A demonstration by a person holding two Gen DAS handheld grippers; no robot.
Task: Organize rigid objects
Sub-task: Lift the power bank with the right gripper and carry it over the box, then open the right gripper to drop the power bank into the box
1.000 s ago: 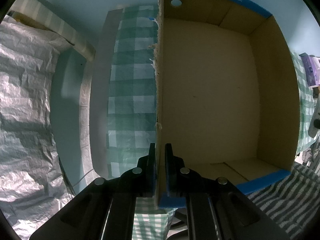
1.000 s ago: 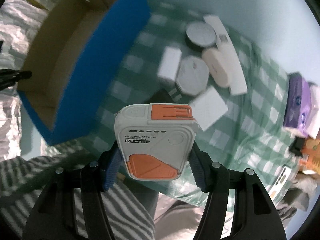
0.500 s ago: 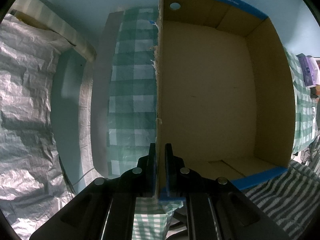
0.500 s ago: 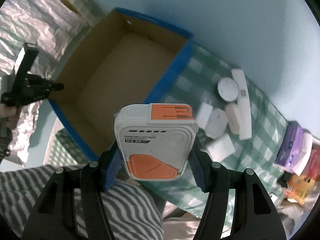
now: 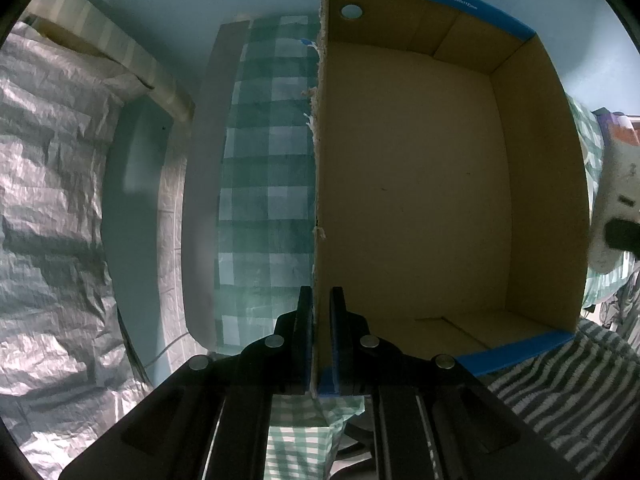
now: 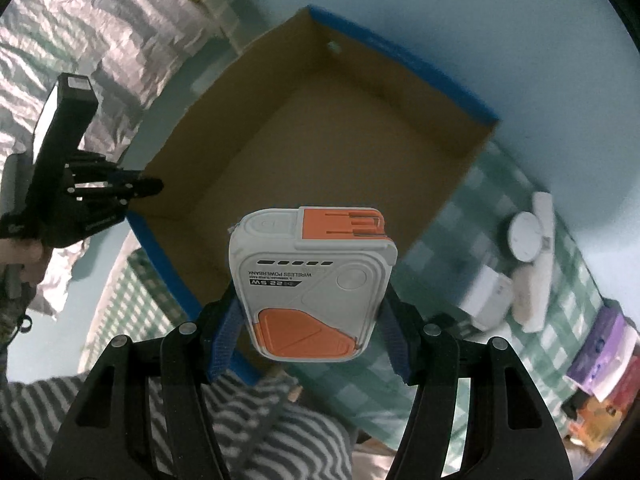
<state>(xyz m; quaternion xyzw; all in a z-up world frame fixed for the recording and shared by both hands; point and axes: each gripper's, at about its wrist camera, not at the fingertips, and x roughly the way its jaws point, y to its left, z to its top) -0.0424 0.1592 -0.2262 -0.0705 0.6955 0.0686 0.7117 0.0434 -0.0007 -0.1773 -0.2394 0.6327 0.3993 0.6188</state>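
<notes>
A blue-edged cardboard box [image 5: 536, 200] with a bare brown floor stands on the green checked cloth. My left gripper [image 5: 320, 300] points straight down and is shut on the box's left wall, one finger on each side of it. In the right wrist view the same box [image 6: 224, 152] lies below and ahead. My right gripper [image 6: 310, 308] is shut on a white and orange power bank [image 6: 312, 280], held in the air over the box's near edge. The left gripper [image 6: 148, 186] shows there at the box's left wall.
Several white devices [image 6: 524, 236] lie on the checked cloth [image 6: 560, 320] right of the box, with a purple pack [image 6: 600, 348] beyond them. Crinkled silver foil [image 5: 52, 200] covers the left side. Striped fabric [image 5: 560, 380] lies along the near edge.
My right gripper has carried the power bank leftwards from above the white devices to above the box's near edge. The left gripper kept its hold on the box wall.
</notes>
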